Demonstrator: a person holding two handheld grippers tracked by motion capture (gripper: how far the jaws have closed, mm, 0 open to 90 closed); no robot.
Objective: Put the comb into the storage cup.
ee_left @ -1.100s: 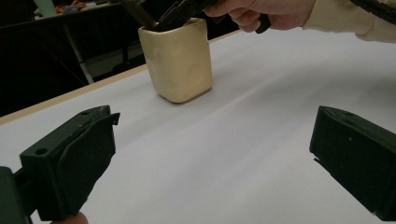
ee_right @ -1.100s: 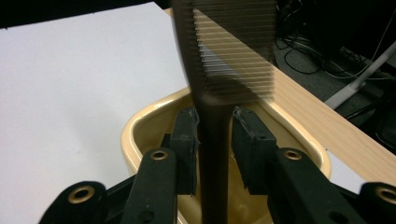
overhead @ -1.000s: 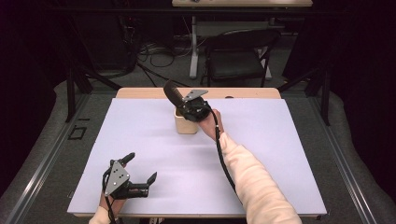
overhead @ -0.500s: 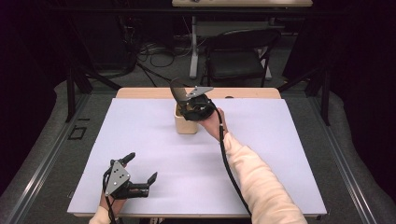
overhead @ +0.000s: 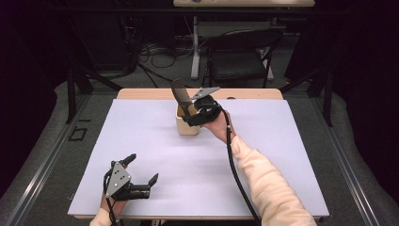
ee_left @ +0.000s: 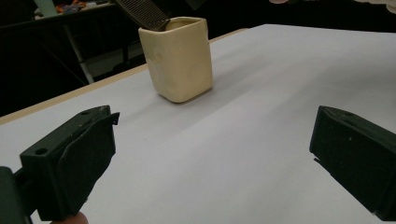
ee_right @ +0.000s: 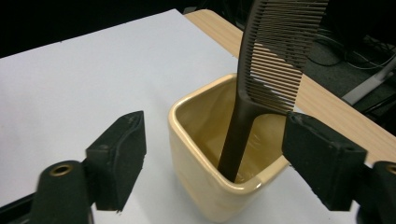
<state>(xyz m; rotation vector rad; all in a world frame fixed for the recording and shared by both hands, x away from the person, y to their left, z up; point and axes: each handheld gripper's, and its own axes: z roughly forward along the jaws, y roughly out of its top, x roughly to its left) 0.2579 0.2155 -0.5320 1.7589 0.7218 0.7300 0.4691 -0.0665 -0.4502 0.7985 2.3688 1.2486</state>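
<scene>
A cream square cup [overhead: 187, 127] stands on the white table cover [overhead: 291, 155] near the far edge. A dark brown comb [overhead: 179, 92] stands in it handle down, with its teeth end leaning out up and to the left. My right gripper [overhead: 189, 113] hovers just over the cup's right side. In the right gripper view its jaws [ee_right: 215, 140] have just been opening and stand apart on either side of the comb [ee_right: 275, 51] and cup [ee_right: 210, 191], touching neither. My left gripper [overhead: 143, 168] rests open at the near left, with the cup [ee_left: 180, 58] ahead of its empty jaws [ee_left: 217, 144].
A strip of wooden tabletop [overhead: 254, 93] shows beyond the white cover's far edge. A black chair [overhead: 240, 52] and floor cables [overhead: 155, 52] lie behind the table. A cable [overhead: 235, 165] trails from the right gripper along the sleeved forearm.
The right gripper's jaws have spread apart and let go of the comb, and the hand has drawn slightly up and to the right. The comb stays leaning in the cup. The left gripper has not moved.
</scene>
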